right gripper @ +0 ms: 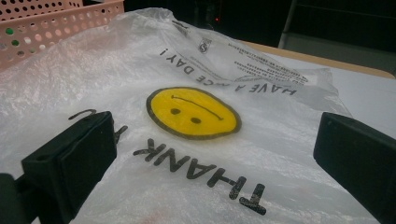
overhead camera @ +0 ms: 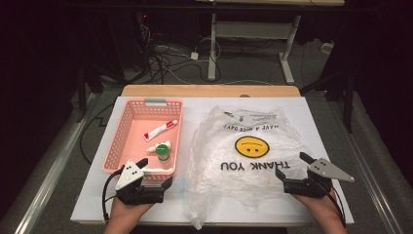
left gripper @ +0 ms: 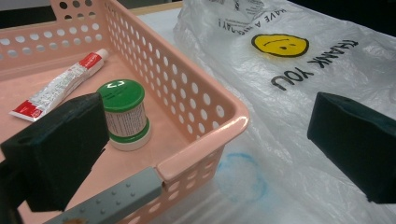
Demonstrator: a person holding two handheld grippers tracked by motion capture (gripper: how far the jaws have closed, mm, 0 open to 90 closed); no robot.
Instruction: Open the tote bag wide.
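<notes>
Clear plastic bag, flat and crinkled on the white table cover, to the right of the pink basket. Its print shows a yellow smiley face above the words "THANK YOU", all upside down in the high view; a line reading "HAVE A NICE DAY!" lies farther from the person. The bag's left edge lies just beside the basket's right wall, and its near end tapers toward the table's front edge.

Right gripper, held in the person's right hand, sits over the bag's near right part, beside the word "THANK". Its 2 black jaws stand spread wide with nothing between the pads; in the right gripper view the printed film lies beneath them, and whether the pads touch it cannot be told.

Left gripper, held in the left hand, sits at the basket's near right corner. Its 2 jaws are likewise spread apart and pinch nothing; in the left gripper view one jaw is over the basket's inside and the other over the bag, with the basket's corner rim between them.

Inside the basket: 1 white and red tube lying slantwise, and nearer the person 1 small bottle with a green cap, upright in the left gripper view. A faint blue ring shows through the film beside the basket.
</notes>
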